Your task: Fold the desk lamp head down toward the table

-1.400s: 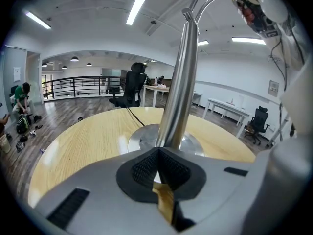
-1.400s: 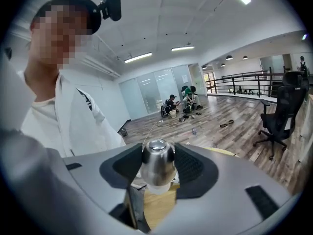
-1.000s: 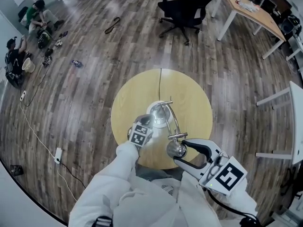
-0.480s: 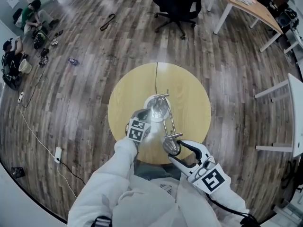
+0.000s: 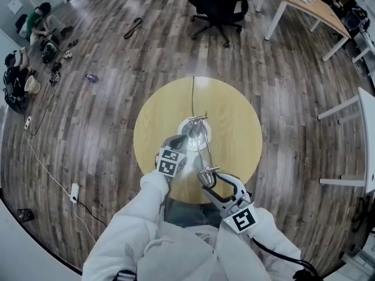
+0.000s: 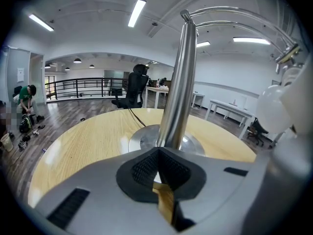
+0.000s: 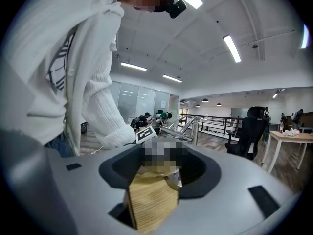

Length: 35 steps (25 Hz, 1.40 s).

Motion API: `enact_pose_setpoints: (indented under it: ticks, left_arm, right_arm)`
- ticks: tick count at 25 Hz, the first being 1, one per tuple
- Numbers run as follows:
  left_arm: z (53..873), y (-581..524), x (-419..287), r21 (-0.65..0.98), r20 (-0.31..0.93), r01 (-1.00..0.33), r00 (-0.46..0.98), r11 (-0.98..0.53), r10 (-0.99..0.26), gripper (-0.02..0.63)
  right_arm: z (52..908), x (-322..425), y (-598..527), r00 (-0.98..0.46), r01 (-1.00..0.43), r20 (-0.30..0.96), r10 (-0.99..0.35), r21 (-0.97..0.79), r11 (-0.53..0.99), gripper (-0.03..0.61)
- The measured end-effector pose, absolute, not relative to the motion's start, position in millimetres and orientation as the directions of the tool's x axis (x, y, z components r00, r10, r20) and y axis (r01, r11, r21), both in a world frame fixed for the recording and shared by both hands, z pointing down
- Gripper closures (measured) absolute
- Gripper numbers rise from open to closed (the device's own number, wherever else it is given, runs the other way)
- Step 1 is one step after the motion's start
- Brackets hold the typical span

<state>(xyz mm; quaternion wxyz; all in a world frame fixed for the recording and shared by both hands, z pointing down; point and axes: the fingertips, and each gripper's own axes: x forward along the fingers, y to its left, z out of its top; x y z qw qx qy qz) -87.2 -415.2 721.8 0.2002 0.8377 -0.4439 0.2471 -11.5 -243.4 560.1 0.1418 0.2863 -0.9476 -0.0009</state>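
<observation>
**Left gripper** [image 5: 177,143]: the jaws are closed on the lamp post [image 6: 178,82], which rises upright from the notch between the pads. The round lamp base [image 6: 146,140] lies just beyond the jaw tips, flat on the round wooden table [image 5: 234,116].

**Right gripper** [image 5: 209,183]: the jaws are set wide, one on each side of the lamp head [image 5: 205,177], with the pads against it. The lamp head sits between the jaws near their tips, above the near part of the table.

**Linkage**: twin chrome arms [image 5: 206,150] run from the head, ahead of the right jaws, to the top of the post.

**Power cord** [image 5: 193,98]: it leaves the base on the side away from both grippers and crosses the table to its far edge.
</observation>
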Motion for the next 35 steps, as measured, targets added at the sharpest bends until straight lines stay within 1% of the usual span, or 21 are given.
enact_pose_setpoints:
  ticks: [18, 35]
  left_arm:
    - [725, -419, -80, 0.109, 0.569, -0.855, 0.471, -0.506, -0.673, 0.615]
    - [723, -414, -77, 0.099, 0.596, -0.874, 0.435, -0.475, -0.675, 0.615]
  right_arm:
    - [624, -17, -280, -0.801, -0.553, 0.214, -0.559, 0.091, 0.828, 0.345]
    - [649, -23, -307, -0.794, -0.553, 0.239, -0.559, 0.096, 0.827, 0.322]
